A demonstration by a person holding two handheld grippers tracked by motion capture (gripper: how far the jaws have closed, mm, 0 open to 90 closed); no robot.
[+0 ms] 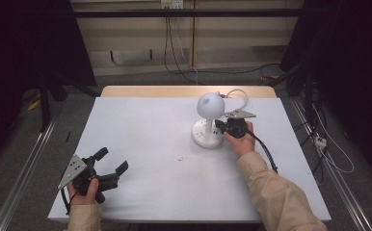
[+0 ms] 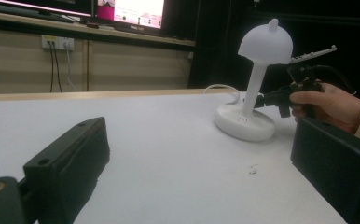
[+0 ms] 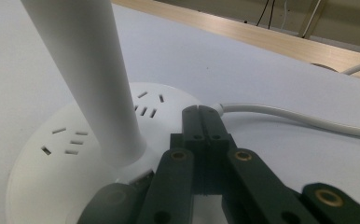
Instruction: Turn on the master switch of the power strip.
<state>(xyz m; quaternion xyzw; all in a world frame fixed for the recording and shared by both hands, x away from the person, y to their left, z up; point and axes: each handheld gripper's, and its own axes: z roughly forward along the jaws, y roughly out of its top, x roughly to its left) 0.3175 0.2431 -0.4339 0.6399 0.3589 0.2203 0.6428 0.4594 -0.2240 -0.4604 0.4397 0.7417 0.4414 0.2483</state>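
A white desk lamp [image 1: 208,118] stood right of centre, towards the far edge, on the pale, matte surface [image 1: 165,163]. It was smooth plastic: a rounded dome shade with a small nub on top, a slim cylindrical stem, and a flat disc base. The right gripper view brought out what the high view could not: the base [image 3: 61,154] carried groups of socket slots moulded into its top, and a white cord [image 3: 299,119] left it towards the wooden far edge. The left gripper view gave the lamp's [image 2: 255,84] side profile, the shade overhanging the base like a mushroom cap.

The right hand-held gripper [image 1: 221,126] sat level at the lamp's right side, its black jaws pressed together with nothing between them, the tips over the base just beside the foot of the stem [image 3: 94,79]. Whether they touched the base could not be told.

The left hand-held gripper [image 1: 111,160] rested near the front left corner, well apart from the lamp, its blocky matte-black jaws spread wide and empty. A small white crumb [image 2: 252,170] lay on the surface between them and the lamp.
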